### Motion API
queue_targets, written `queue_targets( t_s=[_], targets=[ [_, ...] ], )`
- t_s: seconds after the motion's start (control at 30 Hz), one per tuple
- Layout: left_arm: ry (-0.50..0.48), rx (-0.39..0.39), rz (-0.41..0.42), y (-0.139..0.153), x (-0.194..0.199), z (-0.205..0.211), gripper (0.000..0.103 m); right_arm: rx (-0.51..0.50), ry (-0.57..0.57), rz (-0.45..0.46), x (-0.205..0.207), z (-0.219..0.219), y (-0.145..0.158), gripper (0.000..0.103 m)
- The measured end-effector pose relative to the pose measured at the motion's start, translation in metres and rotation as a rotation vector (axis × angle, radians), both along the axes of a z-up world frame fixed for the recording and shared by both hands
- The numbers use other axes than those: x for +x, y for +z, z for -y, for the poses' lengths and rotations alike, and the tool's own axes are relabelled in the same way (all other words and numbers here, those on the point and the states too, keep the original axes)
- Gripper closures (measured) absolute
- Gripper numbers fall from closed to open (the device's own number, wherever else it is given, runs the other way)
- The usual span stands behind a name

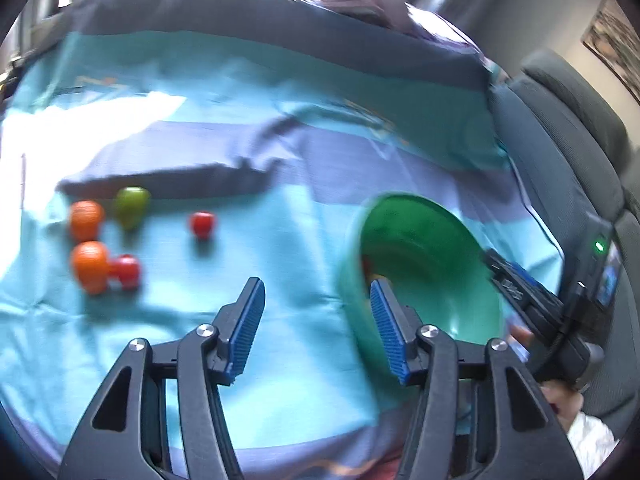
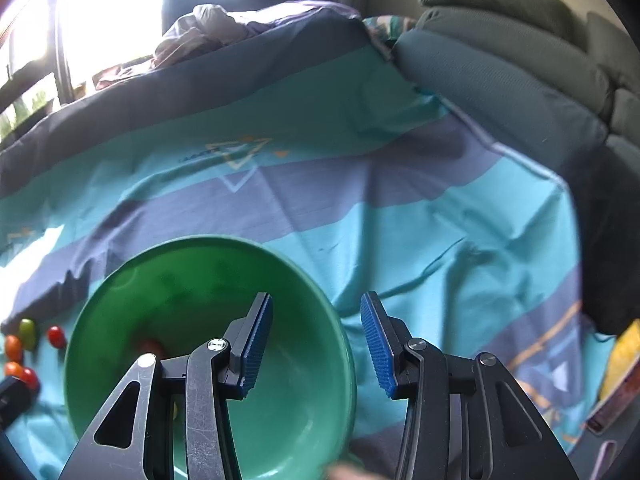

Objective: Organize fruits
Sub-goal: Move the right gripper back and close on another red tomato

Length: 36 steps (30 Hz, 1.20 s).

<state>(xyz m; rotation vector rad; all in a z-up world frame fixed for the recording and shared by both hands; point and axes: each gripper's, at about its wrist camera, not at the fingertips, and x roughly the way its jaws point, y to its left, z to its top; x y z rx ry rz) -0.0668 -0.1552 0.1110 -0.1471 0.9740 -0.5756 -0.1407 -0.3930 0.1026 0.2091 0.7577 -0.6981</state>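
Fruits lie on striped teal bedsheet [image 1: 280,280]: two oranges [image 1: 86,220], green one [image 1: 131,204], two red tomatoes [image 1: 202,224], grouped left. Green bowl [image 2: 280,420] sits right, one red fruit [image 2: 150,346] inside. Left tool [image 1: 316,308] jaws apart, nothing between. Right tool [image 2: 316,344] jaws apart straddling bowl rim, pads not pressing it.

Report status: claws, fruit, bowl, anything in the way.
Left claw open, empty. Right claw open astride green bowl rim. Five small fruits loose on the cloth; one red in the bowl. Path clear.
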Motion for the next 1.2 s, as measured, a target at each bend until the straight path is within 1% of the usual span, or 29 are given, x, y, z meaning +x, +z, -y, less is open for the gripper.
queue_targets(
  t_s=[0.03, 0.1, 0.2, 0.27, 0.33, 0.4, 0.47, 0.53, 0.57, 0.6, 0.67, 0.73, 0.8, 0.9, 1.07, 1.13, 1.2],
  targets=[
    [0.046, 0.001, 0.005, 0.0, 0.003, -0.017, 0.046, -0.005, 0.015, 0.012, 0.0, -0.004, 0.003, 0.057],
    [0.156, 0.007, 0.01, -0.003, 0.008, -0.053, 0.042, 0.018, 0.074, 0.034, 0.004, -0.014, 0.006, 0.057],
    [0.327, 0.052, 0.029, -0.013, 0.015, -0.099, 0.04, 0.063, 0.178, 0.059, 0.013, -0.034, 0.011, 0.057],
    [0.4, 0.077, 0.019, -0.02, 0.019, -0.121, 0.04, 0.092, 0.259, 0.086, 0.02, -0.052, 0.017, 0.057],
    [0.438, 0.068, -0.002, -0.029, 0.024, -0.14, 0.04, 0.151, 0.342, 0.125, 0.025, -0.071, 0.023, 0.057],
    [0.438, 0.053, -0.021, -0.036, 0.031, -0.15, 0.04, 0.25, 0.443, 0.16, 0.033, -0.088, 0.025, 0.057],
    [0.424, 0.046, -0.036, -0.043, 0.037, -0.154, 0.041, 0.363, 0.548, 0.165, 0.047, -0.107, 0.022, 0.057],
    [0.434, 0.059, -0.066, -0.05, 0.039, -0.157, 0.042, 0.447, 0.622, 0.129, 0.062, -0.129, 0.014, 0.057],
    [0.437, 0.055, -0.078, -0.054, 0.04, -0.154, 0.042, 0.467, 0.639, 0.101, 0.071, -0.138, 0.01, 0.057],
    [0.427, 0.046, -0.085, -0.057, 0.041, -0.151, 0.042, 0.466, 0.65, 0.065, 0.081, -0.149, 0.005, 0.057],
    [0.377, 0.021, -0.092, -0.061, 0.044, -0.143, 0.043, 0.437, 0.662, -0.007, 0.102, -0.169, -0.003, 0.057],
    [0.369, 0.007, -0.123, -0.067, 0.045, -0.138, 0.048, 0.416, 0.678, -0.057, 0.123, -0.184, -0.012, 0.057],
    [0.351, 0.0, -0.133, -0.071, 0.045, -0.13, 0.053, 0.399, 0.666, -0.112, 0.141, -0.187, -0.023, 0.057],
    [0.323, -0.006, -0.134, -0.072, 0.047, -0.119, 0.058, 0.37, 0.62, -0.182, 0.167, -0.19, -0.041, 0.062],
    [0.325, 0.003, -0.19, -0.082, 0.061, -0.109, 0.058, 0.347, 0.599, -0.223, 0.182, -0.189, -0.065, 0.063],
    [0.343, 0.004, -0.21, -0.085, 0.067, -0.108, 0.058, 0.337, 0.596, -0.237, 0.184, -0.187, -0.069, 0.063],
    [0.352, 0.02, -0.222, -0.087, 0.073, -0.106, 0.058, 0.349, 0.602, -0.238, 0.185, -0.184, -0.07, 0.063]
  ],
)
